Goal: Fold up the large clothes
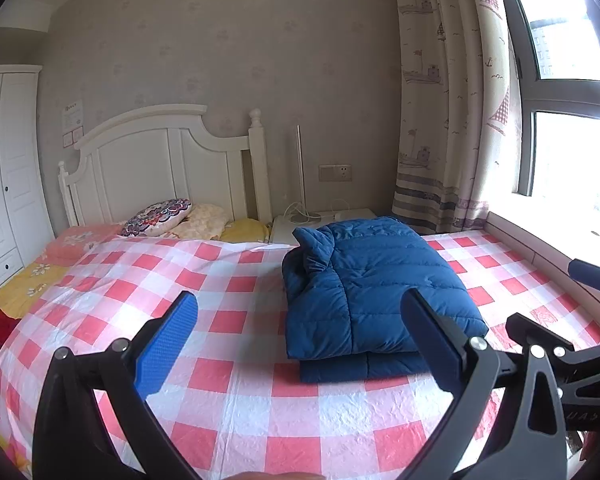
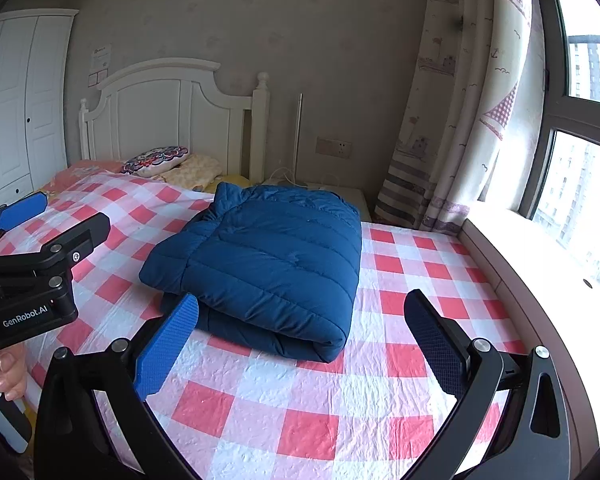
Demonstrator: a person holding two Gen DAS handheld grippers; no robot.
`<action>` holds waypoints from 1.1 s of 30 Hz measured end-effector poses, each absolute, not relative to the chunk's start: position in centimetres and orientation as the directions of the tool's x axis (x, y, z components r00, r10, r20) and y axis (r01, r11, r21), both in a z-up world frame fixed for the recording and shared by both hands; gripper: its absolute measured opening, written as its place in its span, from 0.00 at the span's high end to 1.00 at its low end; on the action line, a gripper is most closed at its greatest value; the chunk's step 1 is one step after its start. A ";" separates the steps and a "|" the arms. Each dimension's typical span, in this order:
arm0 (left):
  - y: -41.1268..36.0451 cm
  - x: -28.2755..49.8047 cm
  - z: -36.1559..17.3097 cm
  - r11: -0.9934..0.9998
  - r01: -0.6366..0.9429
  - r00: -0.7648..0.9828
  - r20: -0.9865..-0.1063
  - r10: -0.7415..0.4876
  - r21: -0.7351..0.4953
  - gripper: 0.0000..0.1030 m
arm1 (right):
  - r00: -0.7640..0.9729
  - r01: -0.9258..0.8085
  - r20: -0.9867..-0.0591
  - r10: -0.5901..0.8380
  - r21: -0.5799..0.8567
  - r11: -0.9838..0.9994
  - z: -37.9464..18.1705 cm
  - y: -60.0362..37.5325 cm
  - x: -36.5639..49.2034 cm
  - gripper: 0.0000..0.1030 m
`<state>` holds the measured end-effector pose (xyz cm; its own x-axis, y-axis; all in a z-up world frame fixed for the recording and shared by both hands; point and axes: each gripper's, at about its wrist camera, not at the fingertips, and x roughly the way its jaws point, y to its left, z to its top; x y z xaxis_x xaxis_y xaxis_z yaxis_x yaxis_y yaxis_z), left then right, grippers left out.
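Folding appears to be largely finished, judged from how the garment lies. A blue quilted jacket is seen as a compact, roughly rectangular bundle on the checked bedspread, toward the window-side edge of the bed and about midway along its length, with bare cloth left between it and the foot edge nearest the cameras. At least two layers can be made out: an upper layer is stacked on a lower one, whose edge shows beneath it at the near side in the left wrist view, and a rounded fold is visible at the near corner in the right wrist view. At the end toward the headboard, a bunched part, possibly the collar or hood, stands up slightly and is not tucked flat; which it is cannot be told. The left claw is held wide open with nothing between its fingers, above the bedspread and short of the bundle's near edge. The right claw is likewise spread wide and empty, its blue pad near the bundle's near edge, though contact cannot be confirmed. What is left, if anything, would seem to be a flattening of the raised end or a final squaring of the bundle; no sleeve is seen trailing loose.
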<state>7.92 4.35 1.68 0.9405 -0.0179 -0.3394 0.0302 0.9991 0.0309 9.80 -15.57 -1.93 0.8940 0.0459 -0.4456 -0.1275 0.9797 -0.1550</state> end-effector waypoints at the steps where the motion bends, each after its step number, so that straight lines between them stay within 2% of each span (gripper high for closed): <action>1: 4.4 7.9 1.7 0.999 0.030 0.941 -0.339 -0.017 0.031 0.02 | 0.893 -0.129 -0.448 0.046 -0.155 0.979 -2.0 -15.6 9.9 0.04; 33: 4.8 7.9 0.5 0.999 0.030 0.930 -0.366 -0.011 0.045 0.02 | 0.875 -0.155 -0.480 0.058 -0.165 0.974 -3.2 -14.5 10.1 0.04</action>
